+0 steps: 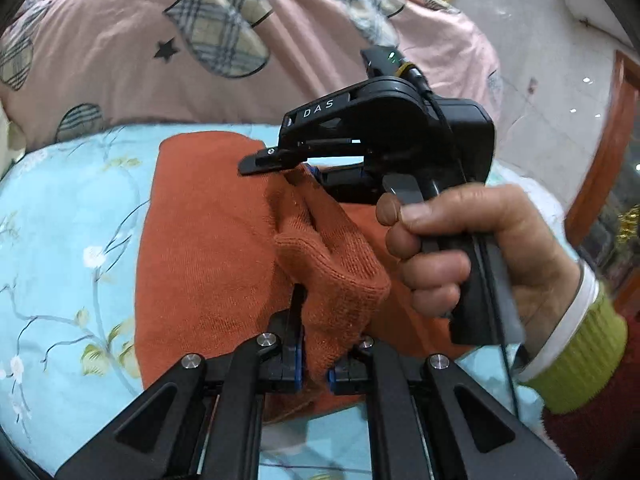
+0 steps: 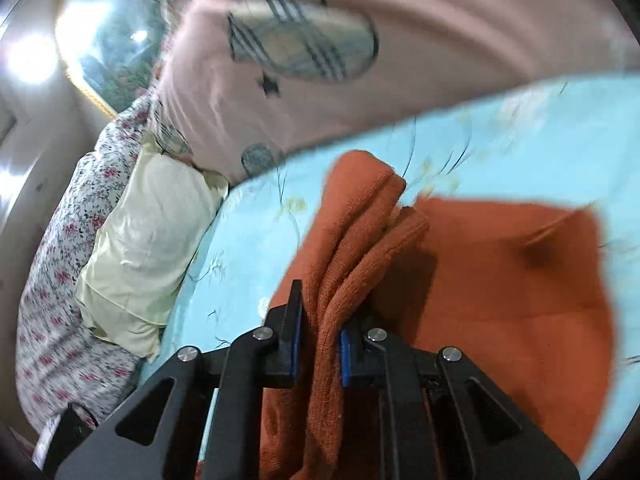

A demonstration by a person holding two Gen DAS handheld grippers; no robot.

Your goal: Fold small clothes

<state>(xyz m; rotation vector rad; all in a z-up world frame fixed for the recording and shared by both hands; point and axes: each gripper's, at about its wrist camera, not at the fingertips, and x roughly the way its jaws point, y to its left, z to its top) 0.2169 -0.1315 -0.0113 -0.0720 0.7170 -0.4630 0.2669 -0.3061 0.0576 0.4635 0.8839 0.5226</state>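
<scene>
The left gripper (image 1: 314, 344) is pinching a bunched fold of the orange knit garment (image 1: 208, 240) between its blue-padded fingers (image 1: 295, 354), the jaws nearly together on the cloth. The right gripper (image 2: 318, 344) is likewise clamping a thick, doubled-over ridge of the same garment (image 2: 500, 280), its blue pads pressing in from both sides.

From the left wrist view, the right gripper (image 1: 280, 170) is showing from outside: its black body, marked DAS, is sitting over the far end of the raised fold, and the person's right hand (image 1: 460, 248) is squeezing its handle, with a white cuff and a yellow-green sleeve (image 1: 580, 360) at the wrist. The right wrist view is showing none of that; it is blurred, and it is giving instead a cream pillow (image 2: 144, 240) and a floral quilt (image 2: 60, 280) lying at the edge of the bed.

In both views the rest of the garment is lying flat on the light-blue flowered bedsheet (image 1: 60, 220), with a pink patterned duvet (image 1: 200, 32) heaped behind it.
</scene>
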